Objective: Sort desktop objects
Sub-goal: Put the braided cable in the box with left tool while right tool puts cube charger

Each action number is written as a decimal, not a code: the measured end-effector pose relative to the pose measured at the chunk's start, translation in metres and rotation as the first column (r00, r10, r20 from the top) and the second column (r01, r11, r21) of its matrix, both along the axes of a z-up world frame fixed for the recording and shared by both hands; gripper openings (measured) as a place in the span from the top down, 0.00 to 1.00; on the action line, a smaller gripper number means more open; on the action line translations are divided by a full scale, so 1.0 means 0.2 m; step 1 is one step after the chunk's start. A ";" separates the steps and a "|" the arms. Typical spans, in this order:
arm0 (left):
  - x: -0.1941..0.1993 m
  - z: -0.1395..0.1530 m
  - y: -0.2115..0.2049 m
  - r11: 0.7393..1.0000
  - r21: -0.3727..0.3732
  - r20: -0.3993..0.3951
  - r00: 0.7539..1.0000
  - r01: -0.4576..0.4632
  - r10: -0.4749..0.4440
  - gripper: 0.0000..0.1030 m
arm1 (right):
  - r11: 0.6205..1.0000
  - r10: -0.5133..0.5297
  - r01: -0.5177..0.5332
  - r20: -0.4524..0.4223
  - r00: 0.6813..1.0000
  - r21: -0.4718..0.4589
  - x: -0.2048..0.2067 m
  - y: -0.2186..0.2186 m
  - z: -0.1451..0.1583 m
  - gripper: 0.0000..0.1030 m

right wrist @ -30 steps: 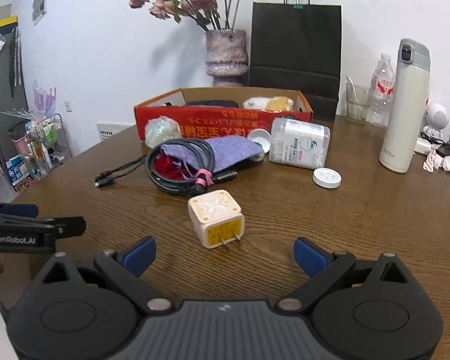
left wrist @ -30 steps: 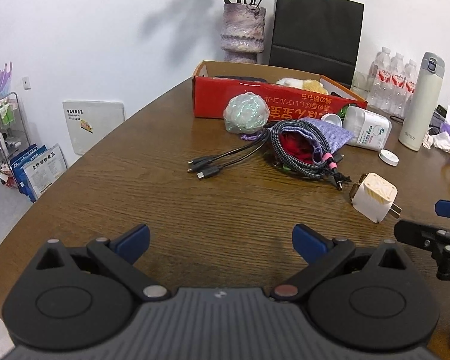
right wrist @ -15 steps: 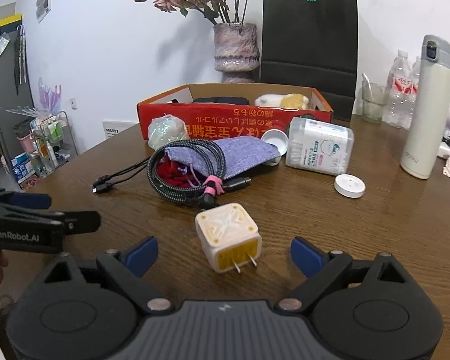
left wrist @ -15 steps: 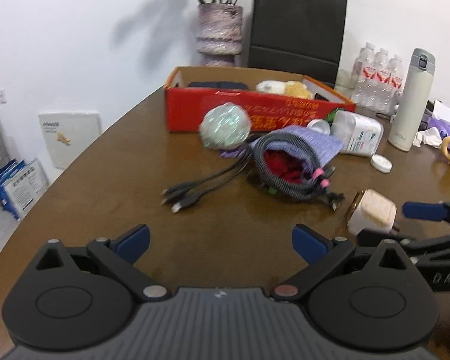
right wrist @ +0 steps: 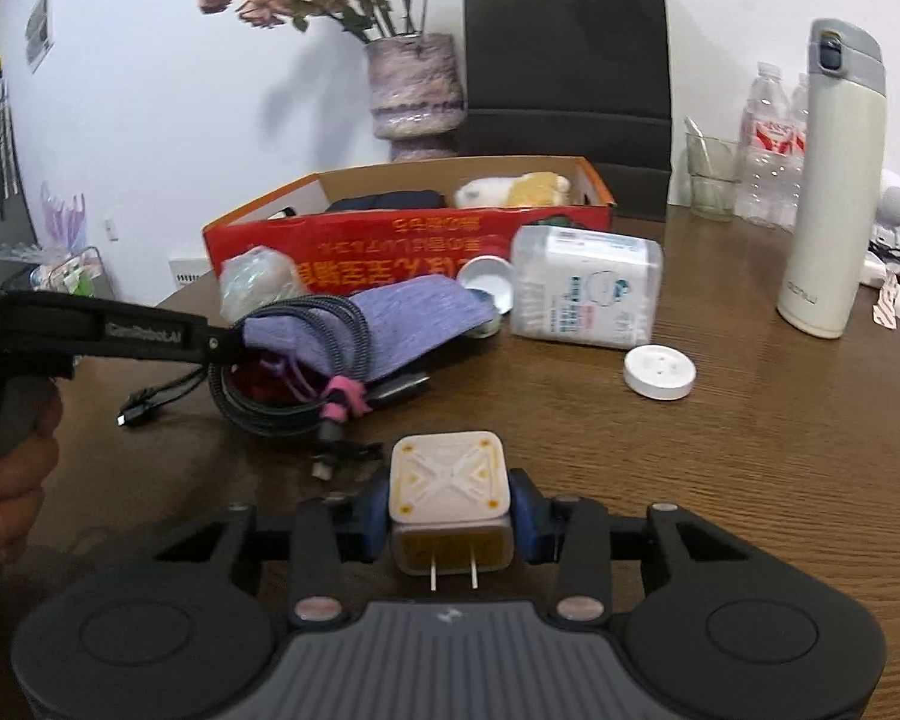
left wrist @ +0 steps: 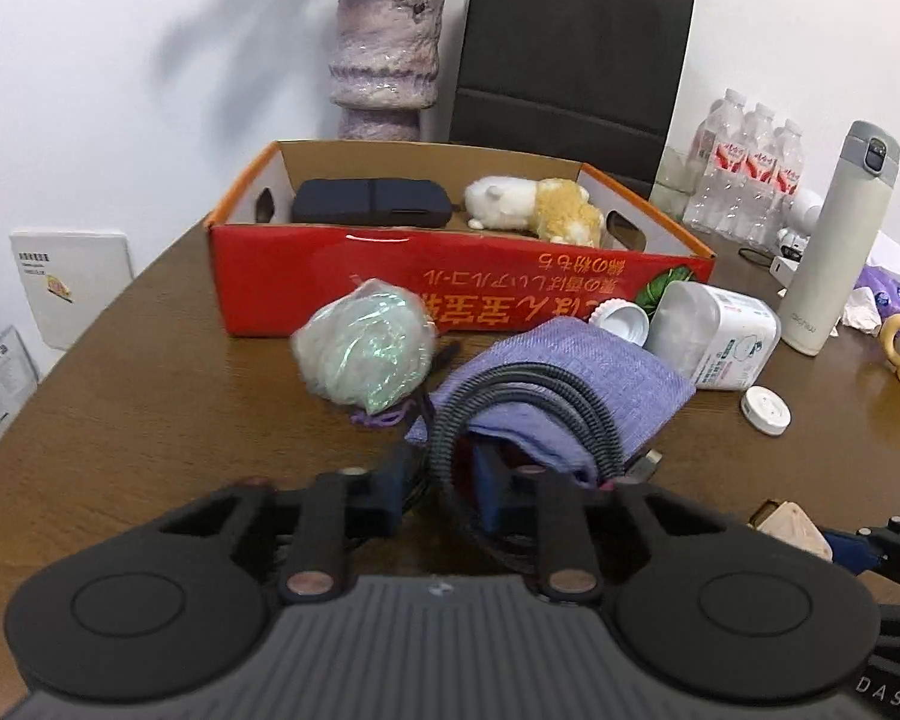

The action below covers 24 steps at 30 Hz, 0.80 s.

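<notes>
Two grips were closed at nearly the same moment. In the left wrist view, the left gripper (left wrist: 435, 489) was seen with its fingers drawn almost together on the near loop of the braided cable coil (left wrist: 528, 414), which lay around the purple pouch (left wrist: 576, 384) on the tabletop (left wrist: 150, 408); its fingers had just been closing, with the cable strands between them. A second before, the same fingers had been spread wide over bare wood, well short of the coil, and the red cardboard box (left wrist: 390, 282) had been seen farther off.

In the right wrist view, the right gripper (right wrist: 450, 516) was seen with its blue fingers pressed against both sides of the white charger plug (right wrist: 447, 483), prongs toward the camera; these fingers too had just been closing. Earlier the plug had stood free on the wood ahead of wide-open fingers. The left gripper (right wrist: 222, 343) was also seen at the left, its tip at the coil.

Both items were judged secured but not yet lifted, and the box, already holding a dark case (left wrist: 369, 201) and a plush toy (left wrist: 534, 210), was judged the likely destination.
</notes>
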<state>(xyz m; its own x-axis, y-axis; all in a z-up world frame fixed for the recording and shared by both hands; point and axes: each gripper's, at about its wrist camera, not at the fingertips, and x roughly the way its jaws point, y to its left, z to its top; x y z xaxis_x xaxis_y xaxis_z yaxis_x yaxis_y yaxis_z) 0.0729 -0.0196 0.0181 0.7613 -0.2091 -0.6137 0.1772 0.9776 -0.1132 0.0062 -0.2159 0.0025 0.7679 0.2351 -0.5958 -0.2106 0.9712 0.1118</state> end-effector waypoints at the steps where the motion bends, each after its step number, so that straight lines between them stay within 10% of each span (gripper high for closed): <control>1: 0.00 0.00 -0.01 1.000 0.003 -0.005 1.000 0.004 -0.004 0.89 | 1.000 0.001 -0.001 0.003 1.000 -0.003 0.00 0.00 0.00 0.63; 10: -0.33 0.21 -0.01 0.999 -0.017 0.197 0.979 0.047 -0.043 0.92 | 0.999 0.030 -0.030 0.047 0.998 -0.017 -0.06 0.02 0.04 0.63; 24: -0.71 0.40 0.08 0.999 -0.039 0.289 0.957 0.034 -0.022 0.91 | 1.000 0.008 -0.008 0.224 0.975 0.002 -0.29 0.00 0.32 0.63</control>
